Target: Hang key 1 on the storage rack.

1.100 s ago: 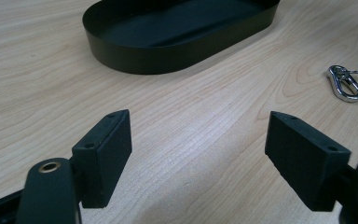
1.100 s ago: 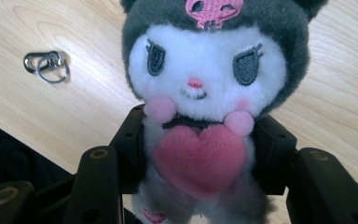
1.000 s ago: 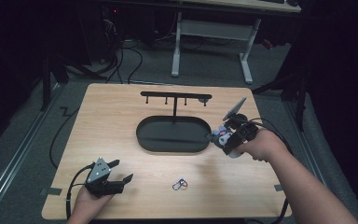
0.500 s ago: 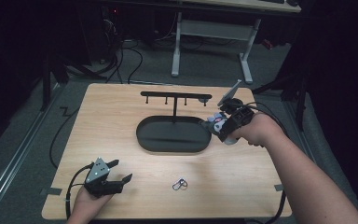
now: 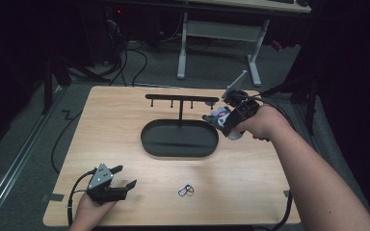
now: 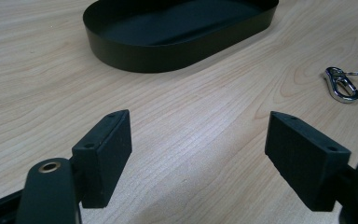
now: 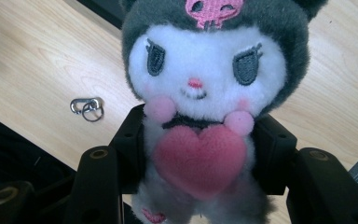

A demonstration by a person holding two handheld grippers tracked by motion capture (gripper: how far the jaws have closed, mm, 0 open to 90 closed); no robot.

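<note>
Right gripper [image 5: 218, 117] clamped on plush toy [image 7: 204, 93], held in the air just past the right end of the oval tray [image 5: 147, 144].

Jaws pressed both sides of the toy's body, at the pink heart [image 7: 198, 156]; toy faced the right gripper's camera, grey hood, white face. In the high view the toy [image 5: 216, 115] sat beside the right tip of the tray's hook bar [image 5: 180, 98]. Left gripper [image 5: 124, 176] rested on the wooden table [image 5: 260, 173], well to the near-left of the tray, jaws wide apart, nothing between them. Metal clip with ring [image 5: 186, 190] lay on the table on the near side of the tray, between the person's two hands, untouched.
</note>
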